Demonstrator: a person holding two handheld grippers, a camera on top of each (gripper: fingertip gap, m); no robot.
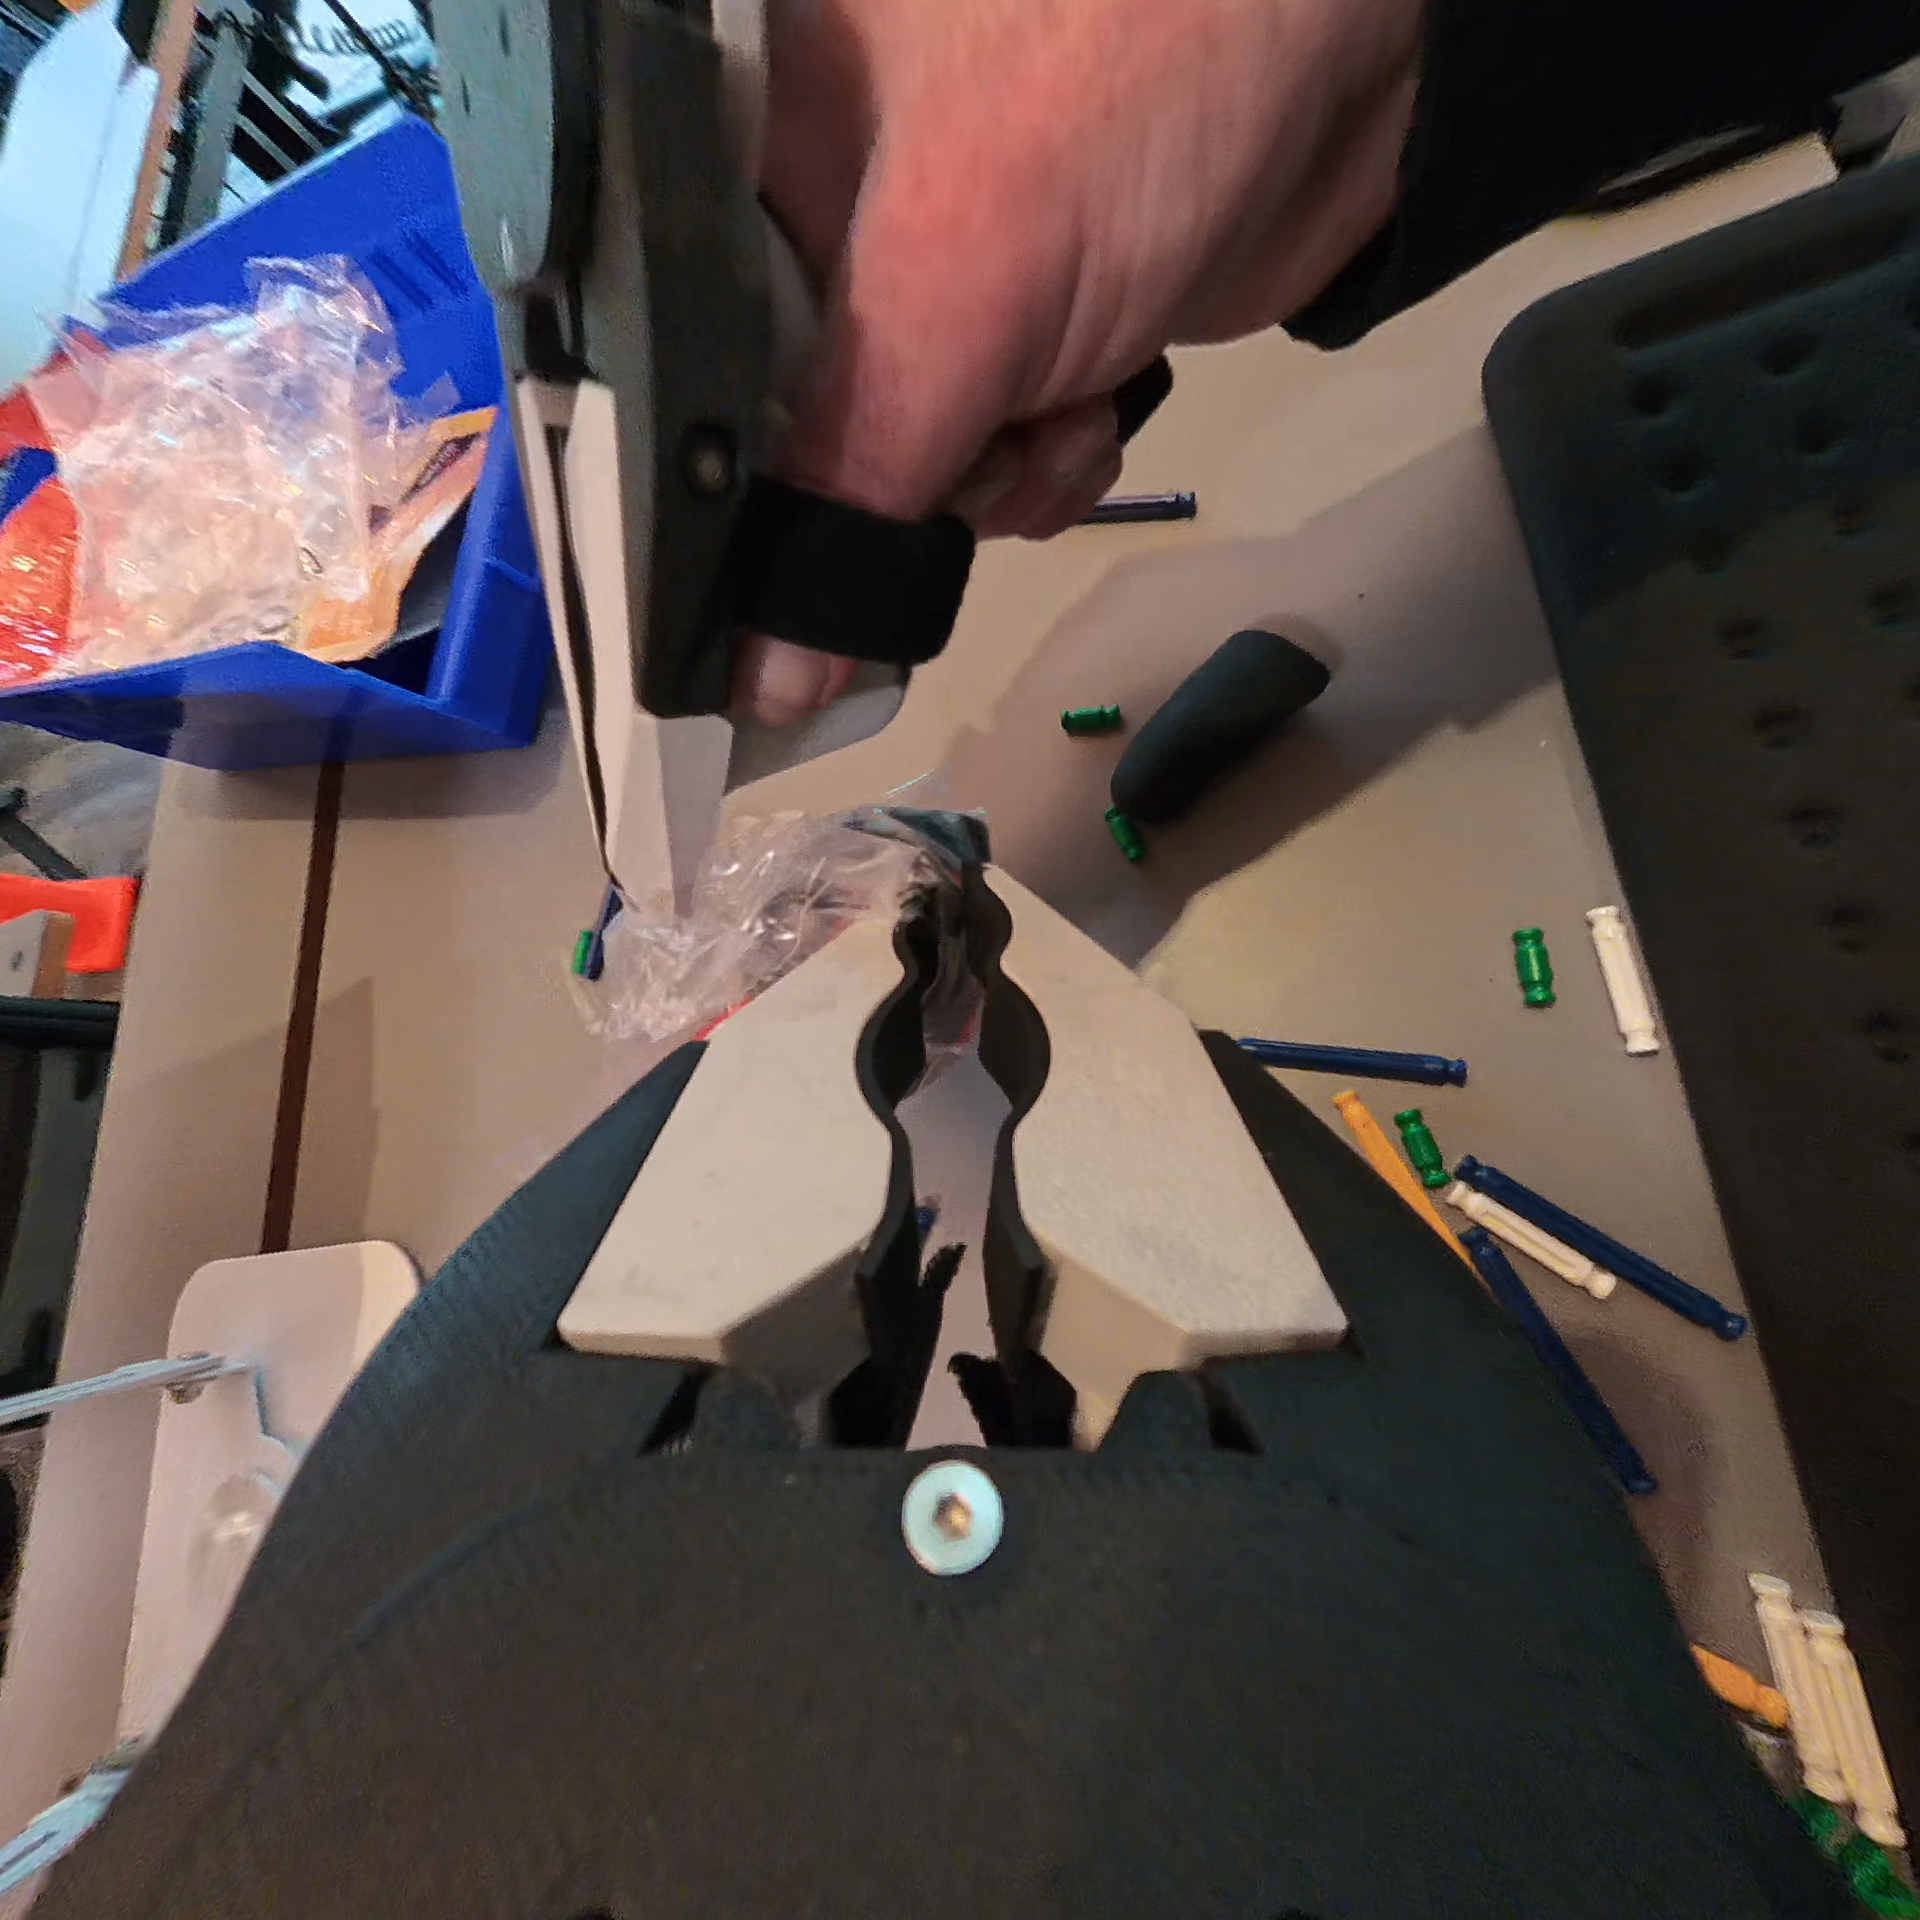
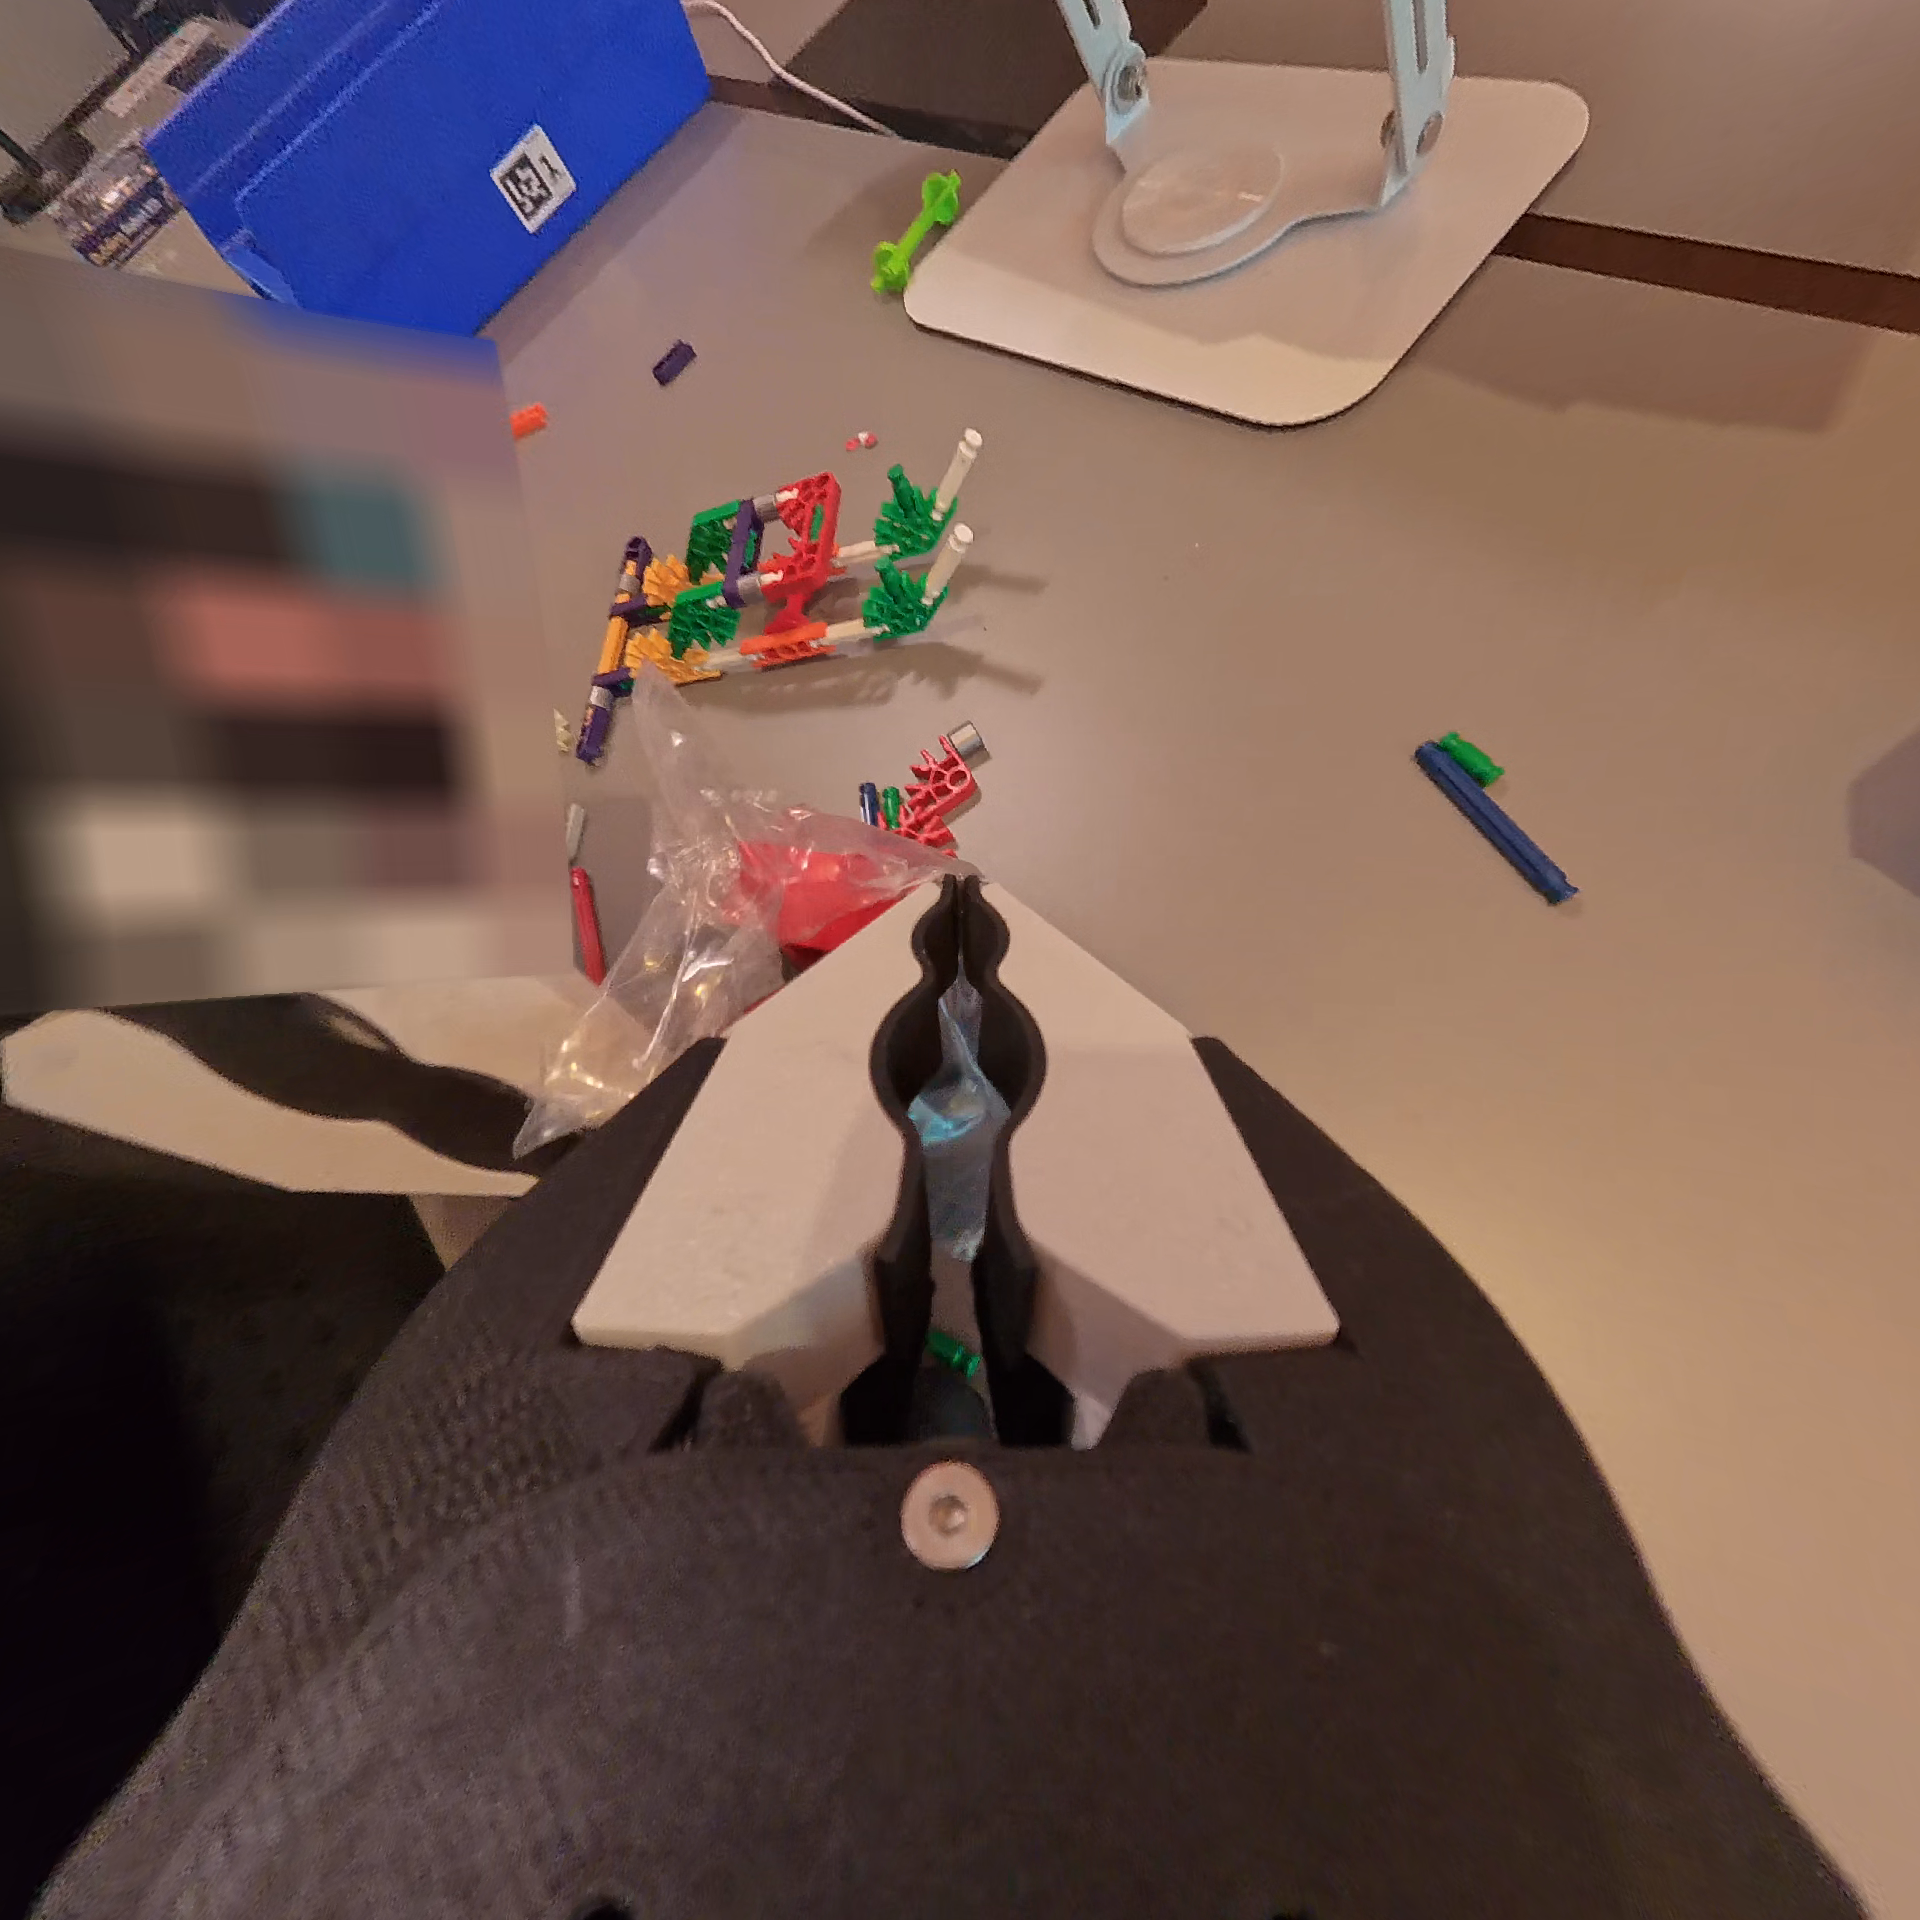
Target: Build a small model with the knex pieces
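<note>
A clear plastic bag (image 1: 748, 935) hangs stretched between both grippers above the grey table (image 1: 1351, 883). My left gripper (image 1: 951, 894) is shut on one edge of the bag, and plastic shows inside its jaw hollow. My right gripper (image 1: 665, 894), held by a hand, comes down from above and pinches the bag's other side. In the right wrist view, my right gripper (image 2: 961, 883) is shut on a corner of the bag (image 2: 665, 935). A red piece (image 2: 821, 894) lies inside the bag. A finger (image 2: 208, 1091) of the left gripper shows at the lower left.
A blue bin (image 1: 468, 644) holds crumpled plastic at the back left. Blue, green, white and yellow rods (image 1: 1351, 1062) lie scattered on the right near a black perforated block (image 1: 1714, 727) and a black cylinder (image 1: 1216, 727). A built toy model (image 2: 769, 582) and a white stand base (image 2: 1247, 312) lie farther off. The grippers' ends are close to 7 centimetres from one another. The left tips stand about 10 centimetres off the black cylinder (image 1: 1216, 727).
</note>
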